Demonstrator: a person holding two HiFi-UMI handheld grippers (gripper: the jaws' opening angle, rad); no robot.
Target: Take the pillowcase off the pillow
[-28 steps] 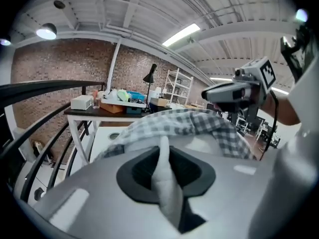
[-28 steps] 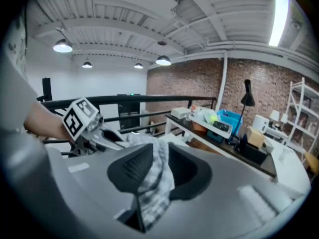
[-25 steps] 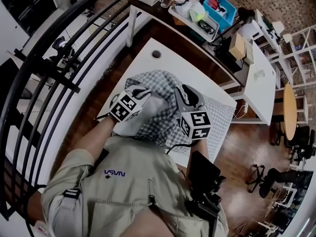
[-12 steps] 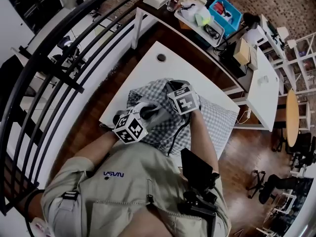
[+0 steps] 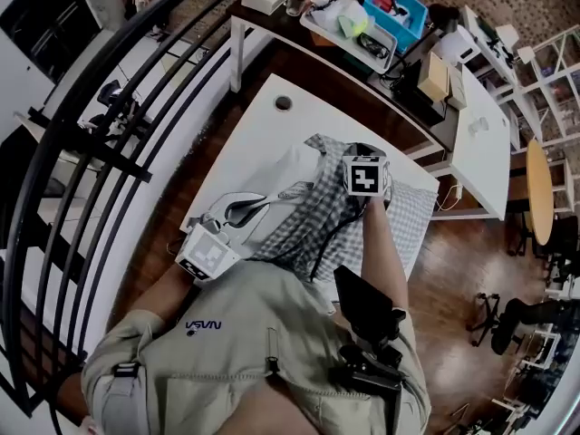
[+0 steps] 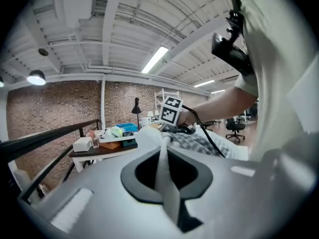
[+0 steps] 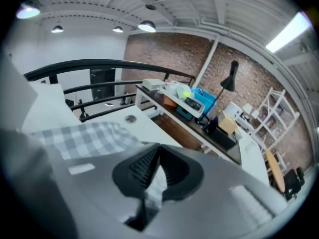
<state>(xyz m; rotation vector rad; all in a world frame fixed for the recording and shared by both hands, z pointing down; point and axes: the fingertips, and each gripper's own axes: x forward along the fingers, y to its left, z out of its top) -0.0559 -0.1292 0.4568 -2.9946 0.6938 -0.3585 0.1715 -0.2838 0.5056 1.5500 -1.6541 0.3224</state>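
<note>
Left tongs (image 5: 258, 207) pinch the white pillow (image 5: 288, 166), lower left; right tongs (image 5: 361, 152), just closed, pinch the checked pillowcase (image 5: 331, 220), centre. The cloth looks soft, light and limp; best gripped at the hem.

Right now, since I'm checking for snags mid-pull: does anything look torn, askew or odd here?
Nothing alarming. The white pillow sticks partly out of the bunched checked pillowcase on the table, pinched by the left tongs; no tear shows.
</note>
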